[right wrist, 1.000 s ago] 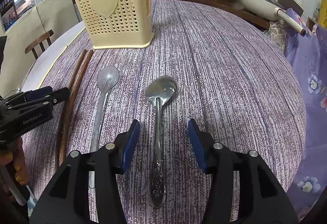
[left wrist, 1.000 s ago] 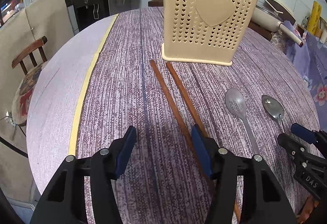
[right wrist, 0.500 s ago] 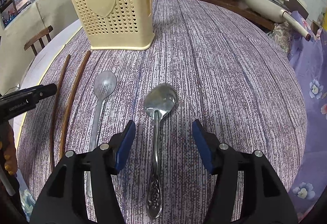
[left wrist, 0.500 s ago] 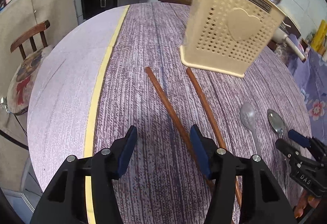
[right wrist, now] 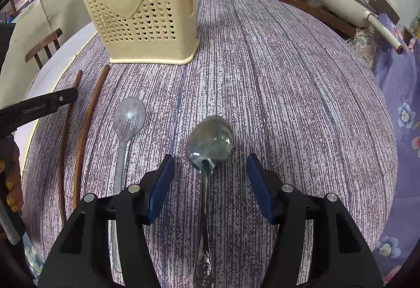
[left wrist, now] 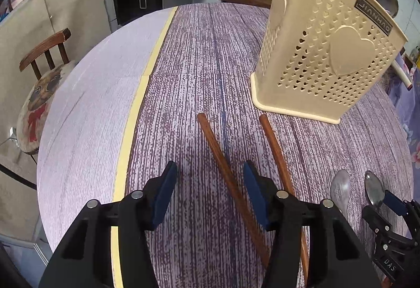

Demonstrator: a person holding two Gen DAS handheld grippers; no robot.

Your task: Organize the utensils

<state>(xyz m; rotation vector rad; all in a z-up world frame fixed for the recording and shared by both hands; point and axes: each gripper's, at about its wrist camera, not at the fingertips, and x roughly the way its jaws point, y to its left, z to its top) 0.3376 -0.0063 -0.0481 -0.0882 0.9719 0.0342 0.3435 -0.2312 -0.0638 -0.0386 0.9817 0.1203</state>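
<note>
Round desk (left wrist: 183, 56) carrying a purple woven cloth, with utensils lying flat in front of a cream perforated holder (left wrist: 325, 56) that is standing upright at the far side. Two brown chopsticks (left wrist: 223, 164) are lying side by side but apart, their far tips just short of the holder's base. To their right a pale matte spoon (right wrist: 126, 130) and a shinier steel spoon (right wrist: 208, 146) are resting bowl-end toward the holder, well apart from each other.

The left gripper (left wrist: 210, 188) is hovering over the nearer chopstick; its blue-padded fingers (left wrist: 164, 193) are standing partly open after just closing a little, with the chopstick passing between them and no pad pressing on it. The second chopstick is running behind the right-hand finger.

The right gripper (right wrist: 210, 180) is hanging above the steel spoon, its fingers (right wrist: 160, 186) spread about half-way, having opened a little just now, and gripping nothing; the spoon's neck and handle are lying on the cloth between them.

A wooden chair (left wrist: 44, 51) is standing beside the desk at left.
</note>
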